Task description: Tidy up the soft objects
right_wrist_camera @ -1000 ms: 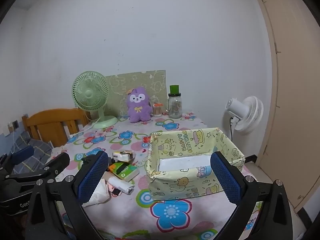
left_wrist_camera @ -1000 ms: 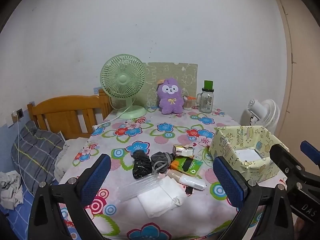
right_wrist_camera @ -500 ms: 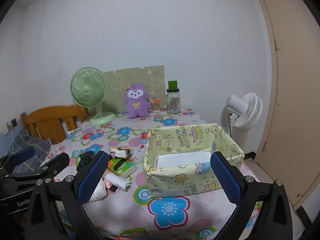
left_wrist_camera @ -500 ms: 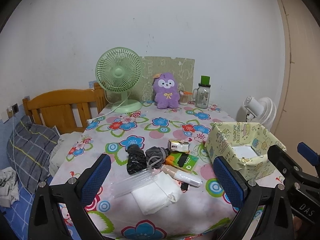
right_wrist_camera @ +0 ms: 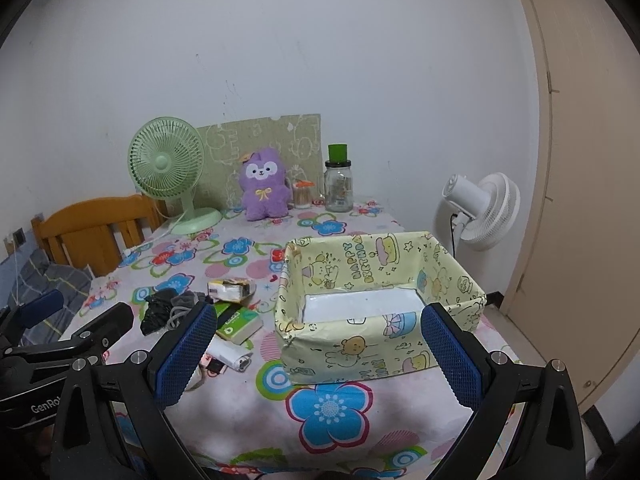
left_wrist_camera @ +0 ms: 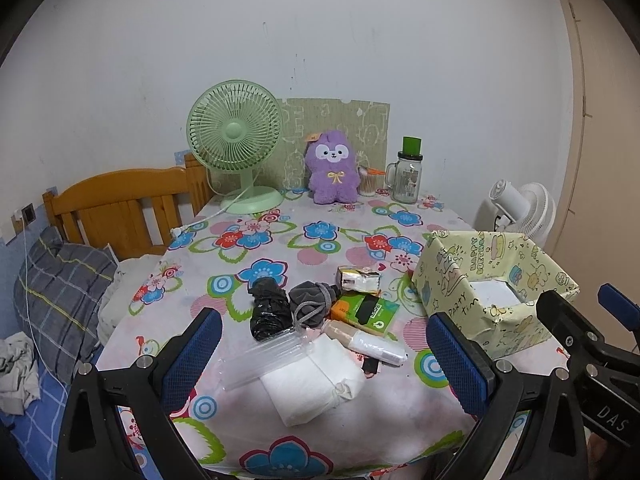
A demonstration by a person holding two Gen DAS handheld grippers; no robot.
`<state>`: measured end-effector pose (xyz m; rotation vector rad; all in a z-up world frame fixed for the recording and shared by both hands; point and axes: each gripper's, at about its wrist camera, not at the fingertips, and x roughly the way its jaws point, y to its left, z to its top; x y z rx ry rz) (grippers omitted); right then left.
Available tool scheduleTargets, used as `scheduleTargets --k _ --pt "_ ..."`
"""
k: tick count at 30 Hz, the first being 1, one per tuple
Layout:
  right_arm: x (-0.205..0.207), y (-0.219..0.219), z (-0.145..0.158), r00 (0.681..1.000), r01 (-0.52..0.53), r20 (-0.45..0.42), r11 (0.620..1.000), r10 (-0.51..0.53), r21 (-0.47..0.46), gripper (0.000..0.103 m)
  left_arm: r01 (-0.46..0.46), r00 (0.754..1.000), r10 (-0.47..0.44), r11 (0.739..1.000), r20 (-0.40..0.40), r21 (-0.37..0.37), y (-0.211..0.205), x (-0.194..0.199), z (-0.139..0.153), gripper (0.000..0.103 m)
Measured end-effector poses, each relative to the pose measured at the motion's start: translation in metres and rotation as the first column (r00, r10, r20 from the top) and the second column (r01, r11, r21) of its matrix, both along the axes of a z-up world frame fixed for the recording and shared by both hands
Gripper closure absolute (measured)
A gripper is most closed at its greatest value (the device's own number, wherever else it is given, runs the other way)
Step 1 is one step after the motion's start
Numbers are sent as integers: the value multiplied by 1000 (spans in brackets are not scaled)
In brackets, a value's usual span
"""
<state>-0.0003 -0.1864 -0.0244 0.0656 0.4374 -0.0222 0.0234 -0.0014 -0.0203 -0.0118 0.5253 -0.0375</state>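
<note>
Both tools idle, nothing held. Left gripper (left_wrist_camera: 324, 360) jaws wide, soft pile just ahead: white cloth (left_wrist_camera: 312, 384), grey pouch (left_wrist_camera: 310, 304), black bag (left_wrist_camera: 268, 312). Right gripper (right_wrist_camera: 320, 356) wide, box (right_wrist_camera: 360, 348) directly ahead, open-topped, prob. the drop point. No pick begun.

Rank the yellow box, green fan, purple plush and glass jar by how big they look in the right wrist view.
1. yellow box, nearest the camera
2. green fan
3. purple plush
4. glass jar
</note>
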Motion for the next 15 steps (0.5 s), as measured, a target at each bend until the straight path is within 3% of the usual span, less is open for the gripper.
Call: scheduleTargets --k 15 --pt "6 1 1 1000 1 -8 1000 -1 -10 0 -4 1000 4 1000 -20 21 -1 7 -4 0"
